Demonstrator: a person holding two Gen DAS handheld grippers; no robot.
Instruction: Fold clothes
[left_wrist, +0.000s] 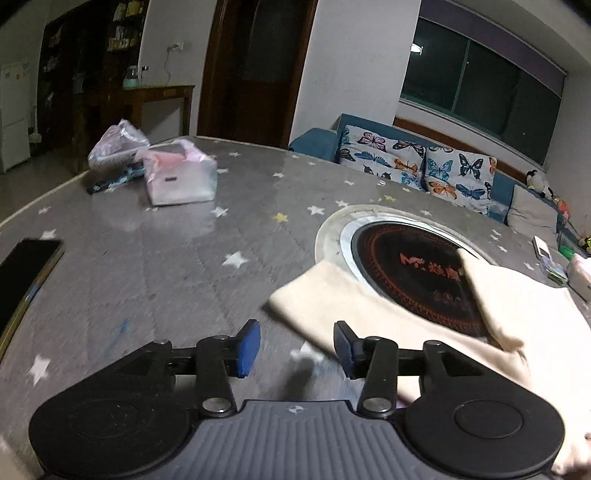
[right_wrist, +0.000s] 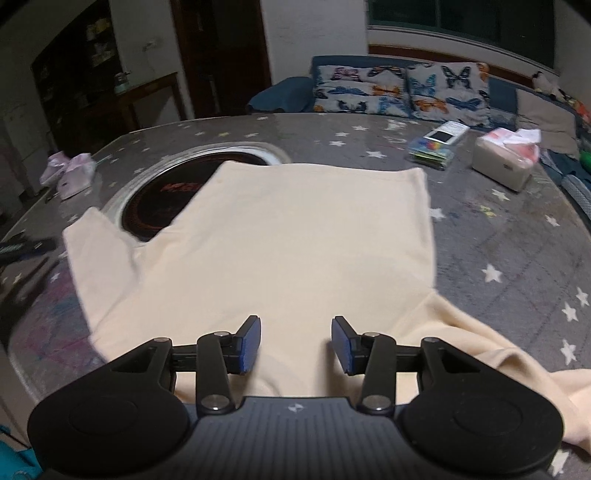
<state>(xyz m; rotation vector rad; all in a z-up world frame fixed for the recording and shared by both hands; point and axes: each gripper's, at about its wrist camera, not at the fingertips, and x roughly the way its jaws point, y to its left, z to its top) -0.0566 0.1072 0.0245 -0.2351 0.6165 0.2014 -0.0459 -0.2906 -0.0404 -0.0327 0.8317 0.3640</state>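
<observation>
Garment: we see a cream-coloured soft cotton T-shirt (right_wrist: 288, 236) lying spread on the grey star-patterned table (right_wrist: 517, 236), near its front edge; one sleeve (left_wrist: 317, 299) reaches toward the left edge, and the body partly covers the round black built-in cooktop (left_wrist: 410, 273).
Left gripper (left_wrist: 296, 347): released, jaws apart, nothing between them, just beside that sleeve.
Right gripper (right_wrist: 295, 345): also released, above the near part of the shirt.
Step, as we judge: taking hold for a first fold.
Advice: we should pinch one cloth layer at the sleeve and shoulder, lift low, and keep the fold line straight.
</observation>
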